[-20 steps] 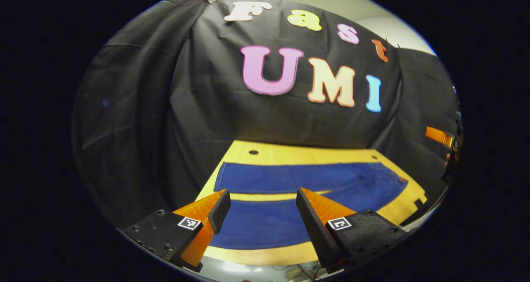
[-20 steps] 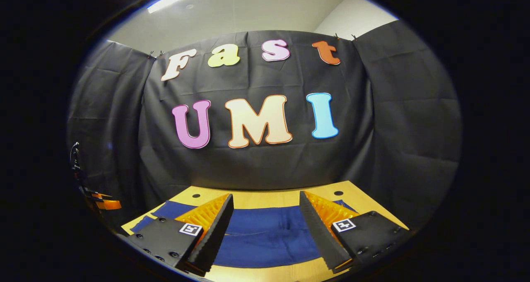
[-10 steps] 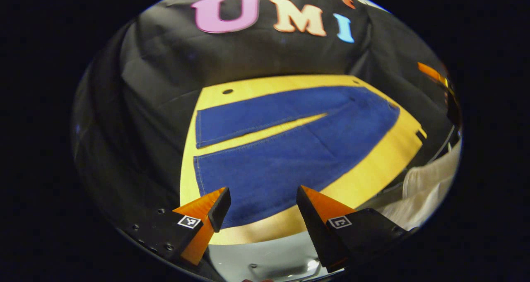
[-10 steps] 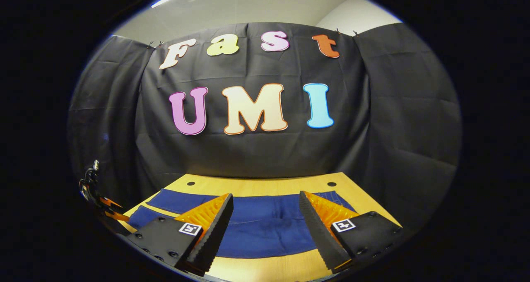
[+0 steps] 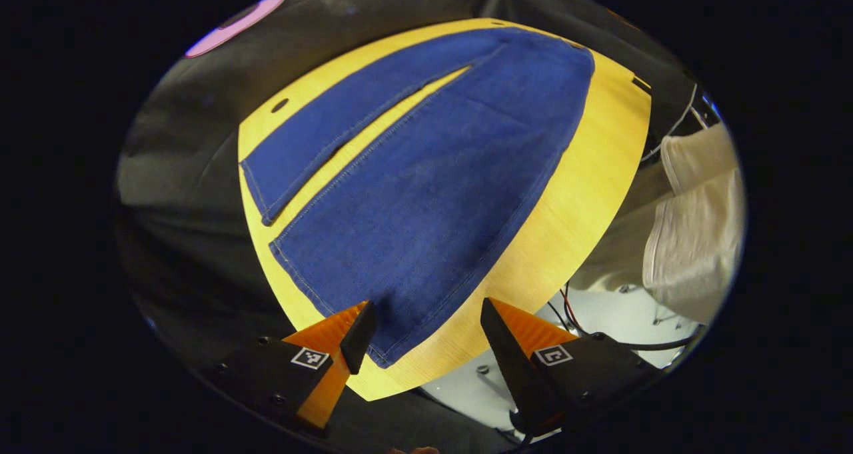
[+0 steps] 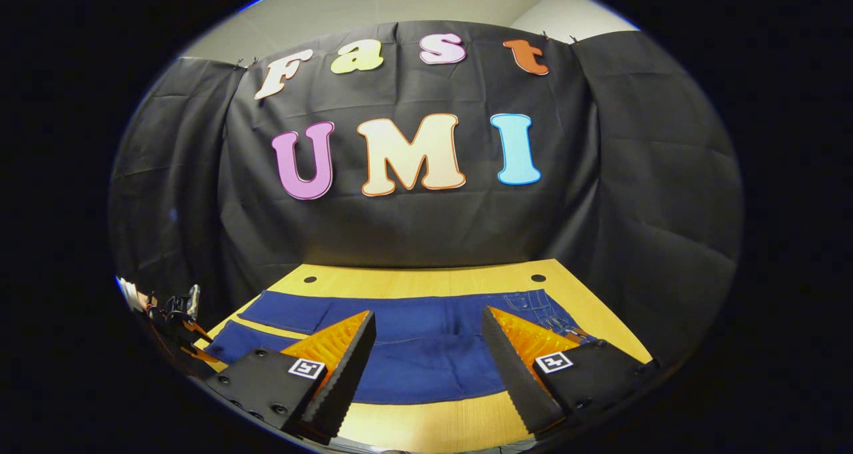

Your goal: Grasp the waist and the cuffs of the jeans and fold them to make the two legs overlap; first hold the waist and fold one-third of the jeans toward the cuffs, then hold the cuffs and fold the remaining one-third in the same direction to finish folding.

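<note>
Tabletop [image 5: 586, 194]: jeans [image 5: 426, 194] beneath left claw [image 5: 426, 331]

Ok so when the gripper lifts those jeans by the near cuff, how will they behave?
The jeans will probably sag, not hold shape: they lie limp and flat on the table. Likely fairly heavy, being thick-looking denim, so the spread legs may drag rather than follow. The stitched hem at the cuff, just ahead of the open left gripper, should give a firmer edge to pinch.

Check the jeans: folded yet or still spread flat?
Spread flat. The jeans lie open on the table, both legs side by side with a strip of tabletop between them.
</note>
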`<state>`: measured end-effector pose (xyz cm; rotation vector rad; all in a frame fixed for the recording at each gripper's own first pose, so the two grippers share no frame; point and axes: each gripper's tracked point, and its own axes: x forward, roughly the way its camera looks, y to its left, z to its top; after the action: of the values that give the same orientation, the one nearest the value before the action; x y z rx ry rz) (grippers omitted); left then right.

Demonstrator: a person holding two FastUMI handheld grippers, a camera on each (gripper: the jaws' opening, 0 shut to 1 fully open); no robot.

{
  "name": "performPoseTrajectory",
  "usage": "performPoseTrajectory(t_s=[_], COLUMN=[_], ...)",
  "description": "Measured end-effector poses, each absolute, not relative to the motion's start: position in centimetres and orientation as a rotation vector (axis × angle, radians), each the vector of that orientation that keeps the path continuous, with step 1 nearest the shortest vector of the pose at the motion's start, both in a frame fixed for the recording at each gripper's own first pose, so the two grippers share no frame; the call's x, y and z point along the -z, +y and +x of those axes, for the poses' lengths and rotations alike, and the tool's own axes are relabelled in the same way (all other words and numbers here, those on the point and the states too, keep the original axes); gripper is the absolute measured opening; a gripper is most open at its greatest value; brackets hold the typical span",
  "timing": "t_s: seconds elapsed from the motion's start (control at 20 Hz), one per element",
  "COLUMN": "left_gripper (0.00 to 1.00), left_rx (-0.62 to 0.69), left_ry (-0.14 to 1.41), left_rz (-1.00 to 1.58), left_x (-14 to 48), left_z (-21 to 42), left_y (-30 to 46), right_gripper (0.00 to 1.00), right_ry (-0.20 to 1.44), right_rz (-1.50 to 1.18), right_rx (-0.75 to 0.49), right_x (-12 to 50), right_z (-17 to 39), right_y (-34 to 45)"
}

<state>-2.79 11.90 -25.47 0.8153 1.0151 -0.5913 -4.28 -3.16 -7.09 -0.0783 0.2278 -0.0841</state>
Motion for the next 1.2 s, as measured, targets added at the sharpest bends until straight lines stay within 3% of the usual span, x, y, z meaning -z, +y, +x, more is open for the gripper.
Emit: performPoseTrajectory(t_s=[0.1, 0.25, 0.4, 0.8, 1.2], left_gripper=[0.96, 1.0, 0.93, 0.89, 0.83], left_rx=[0.589, 0.6, 0.62, 0.665, 0.701], left_ry=[1.036, 1.085, 1.099, 1.23, 1.215], left_rz=[0.863, 0.891, 0.892, 0.844, 0.883], left_x=[26.1, 26.9, 27.4, 28.2, 28.1], left_z=[-2.3, -3.0, -2.6, -2.7, -2.8], left_y=[12.2, 12.4, 12.4, 12.0, 11.6], right_gripper=[0.94, 0.98, 0.98, 0.98, 0.99], right_ry=[0.242, 0.263, 0.266, 0.287, 0.312], right_rz=[-0.079, -0.072, -0.062, -0.037, 0.004], right_rx=[0.082, 0.092, 0.108, 0.087, 0.059], right_x=[7.6, 8.3, 8.1, 9.4, 11.2], right_z=[-4.5, -4.8, -4.7, -3.6, -3.6], right_y=[-3.2, -3.8, -4.5, -3.7, -1.7])
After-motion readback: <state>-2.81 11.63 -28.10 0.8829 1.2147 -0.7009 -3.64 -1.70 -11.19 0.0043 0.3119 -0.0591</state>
